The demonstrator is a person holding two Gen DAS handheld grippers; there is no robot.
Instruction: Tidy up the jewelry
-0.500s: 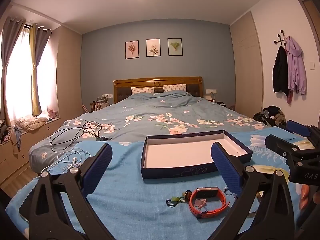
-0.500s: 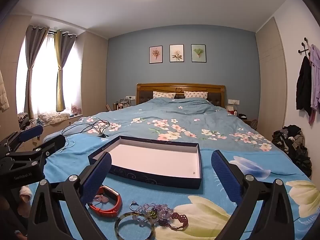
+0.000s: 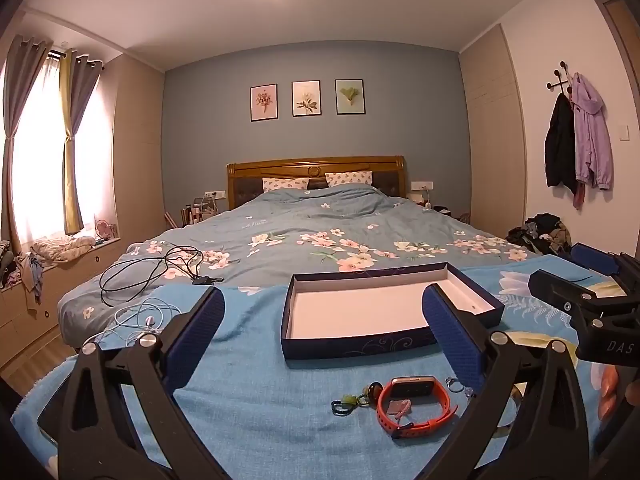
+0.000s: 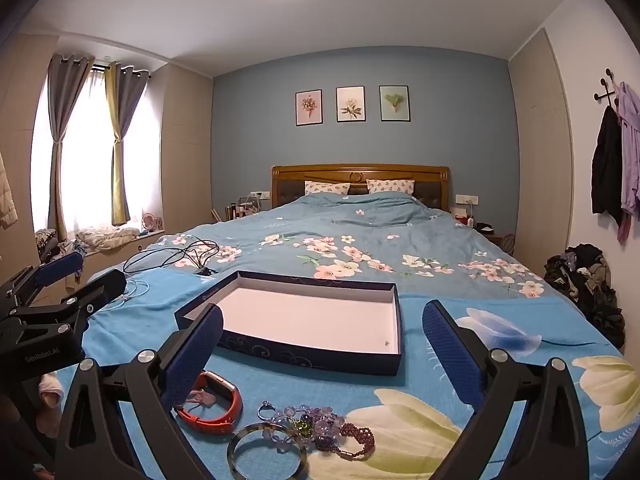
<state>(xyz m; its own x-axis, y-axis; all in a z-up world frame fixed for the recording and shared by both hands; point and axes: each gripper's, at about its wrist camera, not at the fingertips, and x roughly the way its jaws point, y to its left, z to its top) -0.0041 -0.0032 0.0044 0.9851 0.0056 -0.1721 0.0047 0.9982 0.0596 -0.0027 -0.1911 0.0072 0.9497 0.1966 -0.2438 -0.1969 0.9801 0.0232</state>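
You hold the left gripper [image 3: 322, 320] wide and empty over the blue blanket [image 3: 256, 392], then the right gripper [image 4: 322, 332] equally wide, both facing the empty box [image 4: 312, 320], likely the jewelry's destination. The orange watch [image 3: 416, 404] shows in both views; only the right view shows the bangle [image 4: 266, 452] and beaded bracelets [image 4: 340, 432] beside it.

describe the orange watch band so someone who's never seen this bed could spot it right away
Start at the shallow dark blue box with a white inside, lying on the bright blue blanket at the foot of the bed. Just in front of its near edge sits a jewelry cluster. The orange watch band is its leftmost piece: a thick rubbery loop, unlike the beaded bracelets and bangle beside it.
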